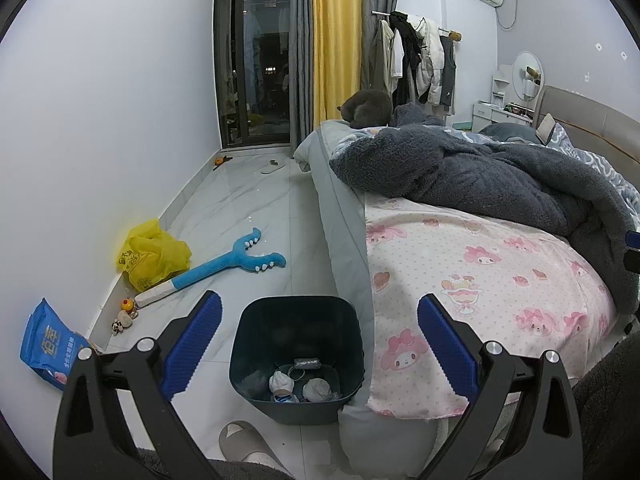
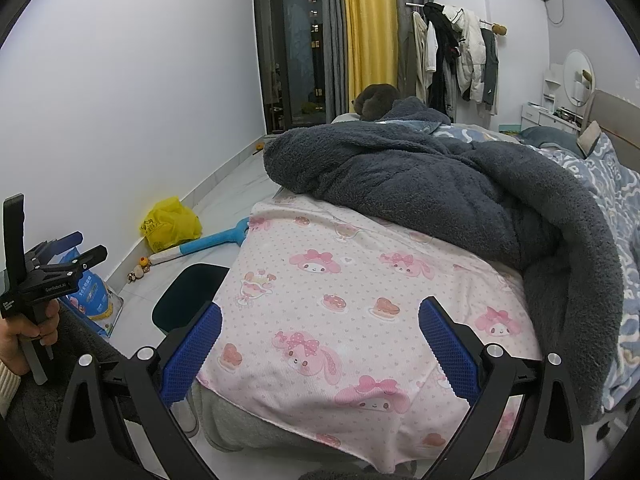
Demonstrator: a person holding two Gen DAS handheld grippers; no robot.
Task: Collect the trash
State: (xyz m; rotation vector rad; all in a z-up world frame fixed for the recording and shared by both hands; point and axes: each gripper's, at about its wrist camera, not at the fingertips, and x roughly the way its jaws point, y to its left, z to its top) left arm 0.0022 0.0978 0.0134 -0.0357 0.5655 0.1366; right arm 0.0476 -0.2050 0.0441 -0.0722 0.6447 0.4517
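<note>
The left tongs [image 1: 319,332] stand wide and hold nothing, framing the bin [image 1: 297,360] just beyond the tips. The bin sits upright on the floor [image 1: 240,208], mouth up and leaning slightly toward the camera, its right side touching the bed [image 1: 340,240]. Inside lie crumpled tissues [image 1: 282,382], a ring and a small grey wrapper (the rest is too dim to tell). A slipper [image 1: 248,444] lies near, just below the bin.

Left of it, against the wall, a blue pouch [image 1: 50,340] leans, with small toys [image 1: 126,316] beside the skirting. Farther off, a yellow bag [image 1: 152,256] slumps by the wall, and a blue plush fork [image 1: 224,264] lies with its long axis running from near-left to far-right, prongs pointing far.

The right tongs [image 2: 320,332] are also wide and hold nothing, hovering over the pink sheet [image 2: 360,280]. A grey blanket [image 2: 440,184] is heaped beyond, and a cat [image 2: 378,100] sits at the far end.
</note>
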